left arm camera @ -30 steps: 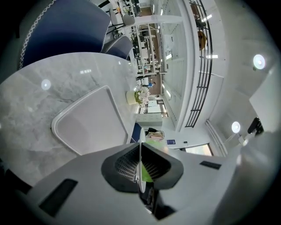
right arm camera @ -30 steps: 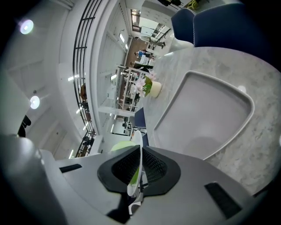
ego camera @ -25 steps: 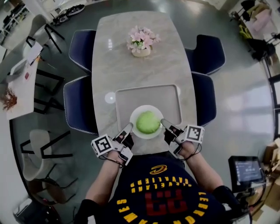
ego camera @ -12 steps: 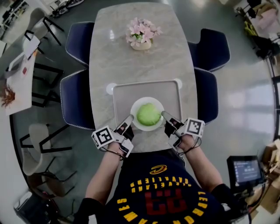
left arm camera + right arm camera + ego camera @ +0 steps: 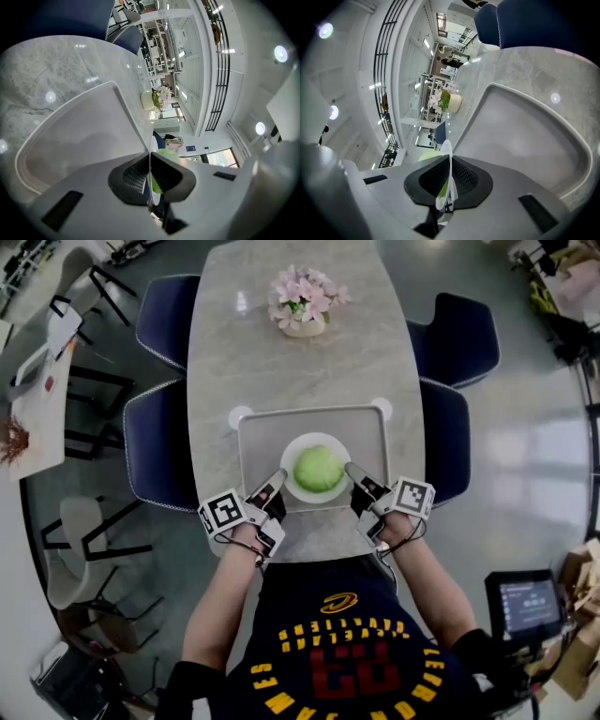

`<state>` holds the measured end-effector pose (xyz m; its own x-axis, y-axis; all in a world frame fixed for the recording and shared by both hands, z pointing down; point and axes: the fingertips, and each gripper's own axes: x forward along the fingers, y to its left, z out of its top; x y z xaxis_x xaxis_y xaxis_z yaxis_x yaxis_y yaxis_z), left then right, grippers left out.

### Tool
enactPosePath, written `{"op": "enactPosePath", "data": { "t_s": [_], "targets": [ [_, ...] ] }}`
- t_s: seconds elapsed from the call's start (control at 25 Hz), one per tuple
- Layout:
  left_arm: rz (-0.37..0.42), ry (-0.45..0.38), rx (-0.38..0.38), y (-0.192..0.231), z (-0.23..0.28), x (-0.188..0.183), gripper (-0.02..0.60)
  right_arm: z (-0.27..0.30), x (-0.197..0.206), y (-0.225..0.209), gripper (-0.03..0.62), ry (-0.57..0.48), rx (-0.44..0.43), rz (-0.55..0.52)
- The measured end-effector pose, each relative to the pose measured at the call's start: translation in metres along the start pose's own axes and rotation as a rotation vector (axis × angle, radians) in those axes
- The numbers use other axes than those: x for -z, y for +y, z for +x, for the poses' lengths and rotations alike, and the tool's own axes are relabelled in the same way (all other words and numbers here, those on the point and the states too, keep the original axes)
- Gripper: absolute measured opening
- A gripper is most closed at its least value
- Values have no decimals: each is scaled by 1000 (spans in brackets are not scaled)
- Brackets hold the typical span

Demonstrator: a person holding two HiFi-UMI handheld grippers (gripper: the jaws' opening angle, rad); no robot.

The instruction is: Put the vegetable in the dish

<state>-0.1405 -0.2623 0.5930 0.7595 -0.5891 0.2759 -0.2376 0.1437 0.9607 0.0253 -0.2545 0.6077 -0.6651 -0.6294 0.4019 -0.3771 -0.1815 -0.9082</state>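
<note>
Grey polished floor lies open on every side of the tray, widest to its right. The long marble table carries the tray at its near end, where the tray's near rim runs close to the table's edge in front of the person. A broad bare stretch of tabletop lies beyond the tray's far rim. Four dark blue chairs flank the table, two left of the tray and two right of it, all tucked against the table's long edges.

Well beyond the tray's far rim stands a pot of pink flowers. Two small white discs sit just outside the tray's far corners, one on the left and one on the right.

A white dish sits over the tray's near half, with bare tray floor showing on its far side. I cannot tell whether it rests on the tray. The round green vegetable lies in the dish.

The left gripper reaches in over the tray's near left rim. In the left gripper view its jaws are pressed tight onto the dish's thin rim. The right gripper comes over the near right rim, and the right gripper view shows its jaws likewise clamped on the rim.
</note>
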Motion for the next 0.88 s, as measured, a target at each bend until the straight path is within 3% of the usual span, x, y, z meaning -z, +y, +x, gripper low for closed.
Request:
{"op": "enactPosePath", "data": {
  "t_s": [0.48, 0.88],
  "targets": [
    [23, 35, -59, 37, 17, -2, 15, 21, 1, -26, 18, 3, -6, 9],
    [53, 58, -86, 53, 22, -2, 15, 26, 5, -43, 18, 13, 51, -4]
  ]
}}
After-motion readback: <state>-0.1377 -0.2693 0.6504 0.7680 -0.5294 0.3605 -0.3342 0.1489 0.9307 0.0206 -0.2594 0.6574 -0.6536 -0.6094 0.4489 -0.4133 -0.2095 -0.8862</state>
